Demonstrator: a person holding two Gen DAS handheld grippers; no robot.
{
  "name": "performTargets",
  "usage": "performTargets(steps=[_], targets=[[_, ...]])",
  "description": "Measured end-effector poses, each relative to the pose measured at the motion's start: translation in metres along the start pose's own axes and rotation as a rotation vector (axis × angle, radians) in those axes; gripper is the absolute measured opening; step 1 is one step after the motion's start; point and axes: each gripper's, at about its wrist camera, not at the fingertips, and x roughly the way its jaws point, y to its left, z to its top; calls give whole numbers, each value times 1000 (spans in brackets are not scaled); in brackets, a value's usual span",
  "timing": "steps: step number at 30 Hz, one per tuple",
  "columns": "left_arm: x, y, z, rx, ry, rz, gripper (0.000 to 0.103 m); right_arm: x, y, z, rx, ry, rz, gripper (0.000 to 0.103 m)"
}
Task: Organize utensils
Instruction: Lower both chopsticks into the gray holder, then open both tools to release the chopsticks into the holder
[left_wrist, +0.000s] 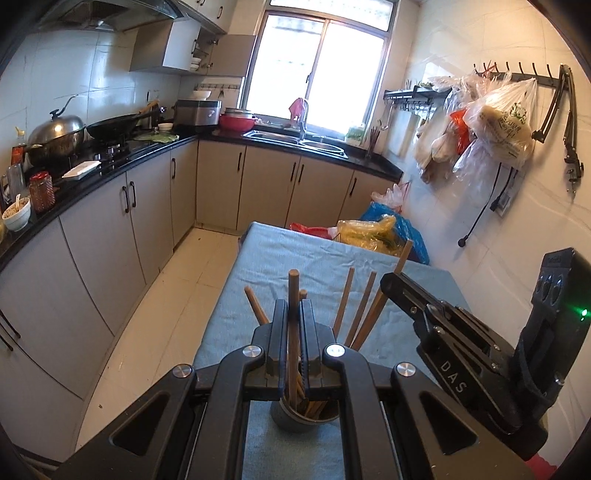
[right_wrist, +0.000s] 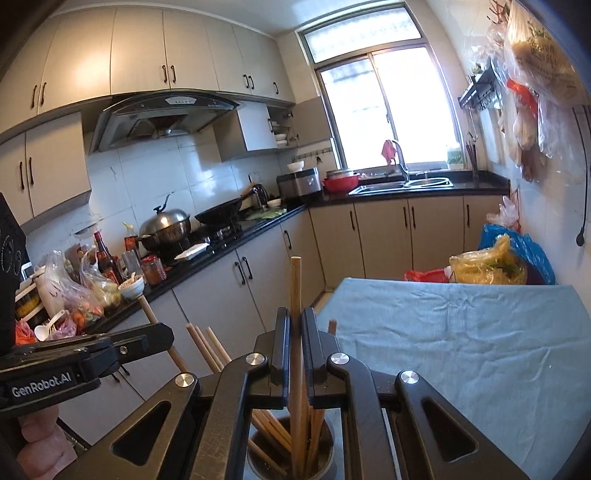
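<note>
Chopstick (left_wrist: 293, 295) upright between left gripper (left_wrist: 294, 314) fingers, clamped | right gripper (right_wrist: 295, 325) likewise pinching chopstick (right_wrist: 296, 291) above holder (right_wrist: 291, 458)

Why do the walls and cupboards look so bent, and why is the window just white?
Both wrist views use fisheye lenses, so straight edges bow. In the left wrist view the window is overexposed by daylight; the right wrist view's window is equally blown out, with dark corners framing both.

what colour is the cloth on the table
Light blue-grey cloth, plain; clearest in the right wrist view.
</note>
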Motion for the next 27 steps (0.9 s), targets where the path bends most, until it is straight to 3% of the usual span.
performTargets(steps=[4, 7, 12, 14, 18, 21, 23, 27], targets=[[5, 1, -2, -7, 9, 5, 5, -2, -1, 1, 0, 12, 0, 10], [4, 1, -2, -11, 8, 5, 6, -8, 1, 2, -4, 1, 1, 26], [-4, -4, -8, 9, -19, 51, 9, -30, -1, 6, 7, -30, 1, 26], [-9, -7, -15, 7, -34, 70, 21, -41, -3, 5, 14, -42, 0, 26], [-20, -15, -30, 18, -71, 133, 26, -66, -14, -4, 46, -63, -16, 36], [-26, -22, -45, 25, -85, 176, 31, -81, -26, -16, 86, -46, -16, 36], [-30, -28, -56, 34, -99, 218, 41, -91, -32, -25, 94, -44, -28, 37], [-35, -35, -78, 43, -116, 281, 50, -111, -41, -45, 97, -31, -61, 49]])
